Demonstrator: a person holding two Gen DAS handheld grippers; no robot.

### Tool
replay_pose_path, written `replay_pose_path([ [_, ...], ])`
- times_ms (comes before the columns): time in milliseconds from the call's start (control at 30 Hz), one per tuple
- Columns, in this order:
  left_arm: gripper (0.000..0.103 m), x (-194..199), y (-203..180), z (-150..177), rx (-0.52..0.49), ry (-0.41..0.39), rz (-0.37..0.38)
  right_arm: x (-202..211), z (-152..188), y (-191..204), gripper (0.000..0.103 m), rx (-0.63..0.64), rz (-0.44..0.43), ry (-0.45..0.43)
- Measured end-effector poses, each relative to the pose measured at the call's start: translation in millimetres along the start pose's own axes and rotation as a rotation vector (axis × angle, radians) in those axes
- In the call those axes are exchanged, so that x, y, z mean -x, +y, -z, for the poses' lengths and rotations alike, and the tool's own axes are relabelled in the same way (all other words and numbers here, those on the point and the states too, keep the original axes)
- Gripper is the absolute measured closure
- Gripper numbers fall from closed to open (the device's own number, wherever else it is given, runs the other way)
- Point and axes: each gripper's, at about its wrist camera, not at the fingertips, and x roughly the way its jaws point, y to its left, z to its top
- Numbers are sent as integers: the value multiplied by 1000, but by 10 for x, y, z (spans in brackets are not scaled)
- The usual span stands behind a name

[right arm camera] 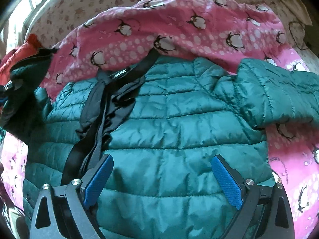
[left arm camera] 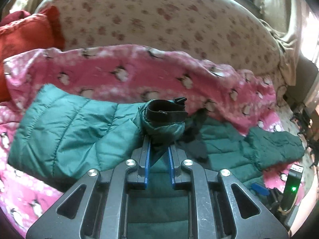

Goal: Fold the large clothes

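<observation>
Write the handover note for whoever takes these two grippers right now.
Left gripper: shut on a sleeve cuff of the green puffer jacket, lifted over the jacket body.
Right gripper: open, empty, above the jacket's lower body.
Jacket lies spread on the pink penguin blanket; its other sleeve is still stretched out sideways. A black strap lies across the jacket.
Done: one sleeve picked up.
Left: lay that sleeve across, fold the other sleeve in, fold the body.
</observation>
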Motion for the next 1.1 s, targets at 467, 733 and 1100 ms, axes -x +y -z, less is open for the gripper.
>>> replay_pose_path([
  [467,89,-683,-745,353,15,190,236,29,43,-416,5,-54,36,11],
  [733,55,-519,-732,386,39,282,351,34,65,-496,5,-73,14,38],
  [1100,31,543,512,469,70,-9,-32,371,-205,-469,5,-178,-147,-81],
])
